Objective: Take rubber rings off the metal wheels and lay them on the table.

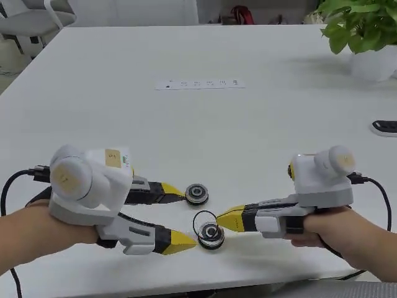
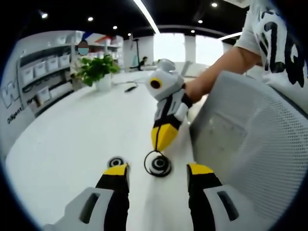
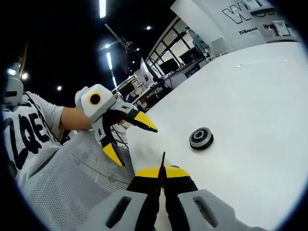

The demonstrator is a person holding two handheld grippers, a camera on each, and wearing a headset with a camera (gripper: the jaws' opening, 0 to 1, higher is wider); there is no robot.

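Two small metal wheels lie near the table's front edge. The far wheel (image 1: 196, 193) (image 2: 116, 161) (image 3: 201, 137) lies flat by the upper jaw of my left gripper (image 1: 182, 216). That gripper (image 2: 158, 169) is open, and its jaws stand on either side of the near wheel (image 1: 211, 234) (image 2: 159, 166) without touching it. My right gripper (image 1: 221, 218) (image 3: 163, 172) is shut on a thin black rubber ring (image 1: 194, 221) (image 2: 146, 161) (image 3: 163, 160). The ring loops up from the near wheel; whether it still hangs on the wheel I cannot tell.
A white power strip (image 1: 200, 84) lies mid-table. A potted plant (image 1: 363, 28) stands at the back right and a black object (image 1: 386, 127) at the right edge. A grey mesh chair (image 2: 240, 144) is close behind the front edge.
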